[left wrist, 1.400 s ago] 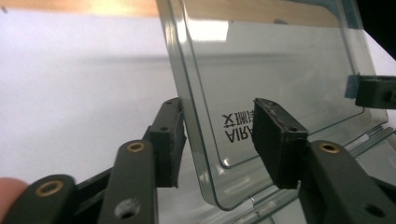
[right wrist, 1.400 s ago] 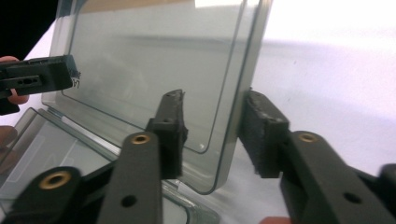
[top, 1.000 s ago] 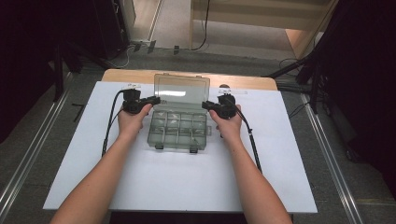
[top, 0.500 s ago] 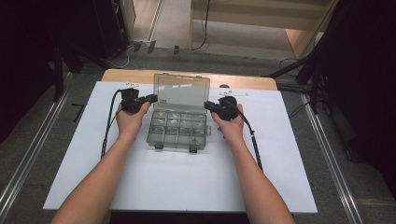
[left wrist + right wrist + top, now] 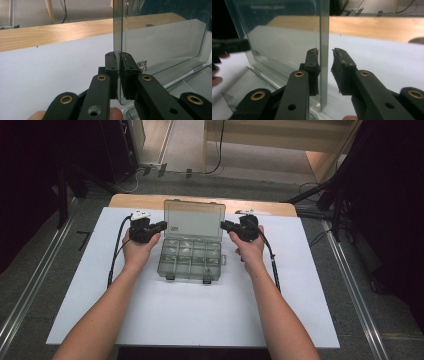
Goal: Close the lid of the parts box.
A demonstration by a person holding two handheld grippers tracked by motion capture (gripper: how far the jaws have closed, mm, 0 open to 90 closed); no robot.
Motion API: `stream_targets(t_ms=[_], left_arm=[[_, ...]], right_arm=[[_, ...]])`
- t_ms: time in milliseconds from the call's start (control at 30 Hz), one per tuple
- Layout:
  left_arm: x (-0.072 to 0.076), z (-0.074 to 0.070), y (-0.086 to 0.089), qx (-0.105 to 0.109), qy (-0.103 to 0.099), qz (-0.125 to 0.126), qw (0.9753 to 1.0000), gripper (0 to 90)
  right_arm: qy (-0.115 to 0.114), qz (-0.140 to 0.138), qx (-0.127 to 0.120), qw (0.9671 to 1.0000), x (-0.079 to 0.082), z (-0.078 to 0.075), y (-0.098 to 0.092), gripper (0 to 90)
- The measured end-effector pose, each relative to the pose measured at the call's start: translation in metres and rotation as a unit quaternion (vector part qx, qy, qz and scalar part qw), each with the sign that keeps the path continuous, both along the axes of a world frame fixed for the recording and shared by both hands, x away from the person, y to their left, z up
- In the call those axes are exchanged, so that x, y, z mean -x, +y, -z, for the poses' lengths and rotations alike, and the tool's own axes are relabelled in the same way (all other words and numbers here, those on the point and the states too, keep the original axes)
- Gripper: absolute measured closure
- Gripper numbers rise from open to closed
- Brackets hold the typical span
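Your left gripper (image 5: pixel 119 75) pinches the lid (image 5: pixel 195 218); your right gripper (image 5: pixel 325 72) straddles the lid's opposite edge, gapped: close it evenly.

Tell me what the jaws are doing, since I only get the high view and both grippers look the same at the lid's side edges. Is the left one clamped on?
Observer: Yes. In the left gripper view the left gripper has both pads pressed flat on the left edge of the upright lid.
Operator: And the right one?
Observer: Not clamped. The right gripper straddles the lid's other edge; one pad is against the plastic, the other stands off with a gap.
Operator: Anything printed on the lid?
Observer: A small dark label sits low on it, just past the left gripper's pads.
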State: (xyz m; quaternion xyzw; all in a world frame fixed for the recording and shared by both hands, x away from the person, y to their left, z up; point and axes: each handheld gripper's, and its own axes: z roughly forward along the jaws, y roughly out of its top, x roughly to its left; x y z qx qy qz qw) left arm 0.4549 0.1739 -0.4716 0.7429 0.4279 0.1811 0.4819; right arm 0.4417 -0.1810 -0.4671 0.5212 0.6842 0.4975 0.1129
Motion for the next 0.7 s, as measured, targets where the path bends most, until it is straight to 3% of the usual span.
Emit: stream_targets(t_ms=[167,433,533,633,700], left_arm=[[0.005,0.001,0.001,0.005,-0.009,0.001,0.9999,85.3],[0.004,0.003,0.004,0.014,0.003,-0.001,0.9999,85.0],[0.003,0.002,0.007,0.028,0.011,0.007,0.9995,82.9],[0.001,-0.002,0.013,0.058,0.029,0.021,0.9977,78.9],[0.001,-0.006,0.02,0.074,0.029,0.025,0.9965,78.9]], right_arm=[[0.001,0.001,0.023,0.9997,-0.007,-0.017,0.003,81.3],[-0.019,0.007,0.045,0.9988,-0.004,-0.017,0.01,85.9],[-0.029,0.01,0.042,0.9987,-0.001,-0.016,0.011,86.2],[-0.038,0.013,0.045,0.9982,0.002,-0.015,0.012,86.2],[-0.043,0.013,0.047,0.9979,0.003,-0.015,0.013,86.2]])
